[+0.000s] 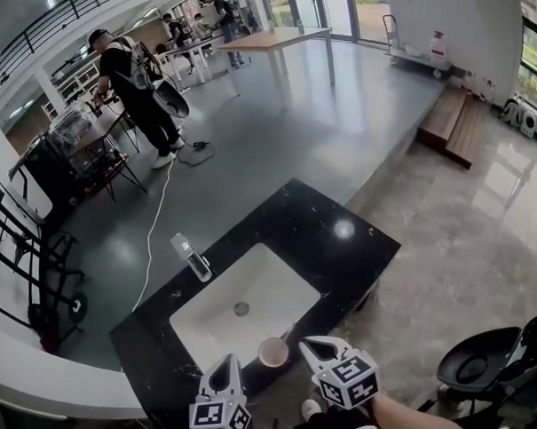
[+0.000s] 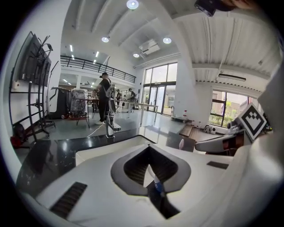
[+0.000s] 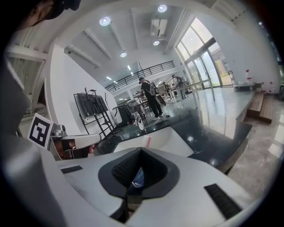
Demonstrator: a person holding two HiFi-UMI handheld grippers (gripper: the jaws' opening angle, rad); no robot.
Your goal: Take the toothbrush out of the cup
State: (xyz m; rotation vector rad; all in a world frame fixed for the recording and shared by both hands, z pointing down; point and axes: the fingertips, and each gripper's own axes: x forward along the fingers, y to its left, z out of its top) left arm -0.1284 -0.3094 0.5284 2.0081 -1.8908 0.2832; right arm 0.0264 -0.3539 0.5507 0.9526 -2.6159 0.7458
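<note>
A pinkish cup (image 1: 273, 352) stands on the black counter (image 1: 338, 248) at the near edge of the white sink (image 1: 265, 289). From above I cannot make out a toothbrush in it. A slim pale-pink tip (image 2: 180, 144) pokes up past my left jaws, and the right gripper view shows the pale-pink tip (image 3: 147, 141) too. My left gripper (image 1: 229, 359) is just left of the cup, and its jaws (image 2: 148, 147) meet at the tip. My right gripper (image 1: 305, 342) is just right of the cup, with the jaws shut (image 3: 141, 150). Neither holds anything.
A faucet (image 1: 191, 255) stands at the sink's far left. A black chair (image 1: 480, 361) is on the right. A cable (image 1: 157, 222) runs across the floor beyond the counter, where people (image 1: 136, 88) work at tables. A shoe (image 1: 311, 407) shows below the grippers.
</note>
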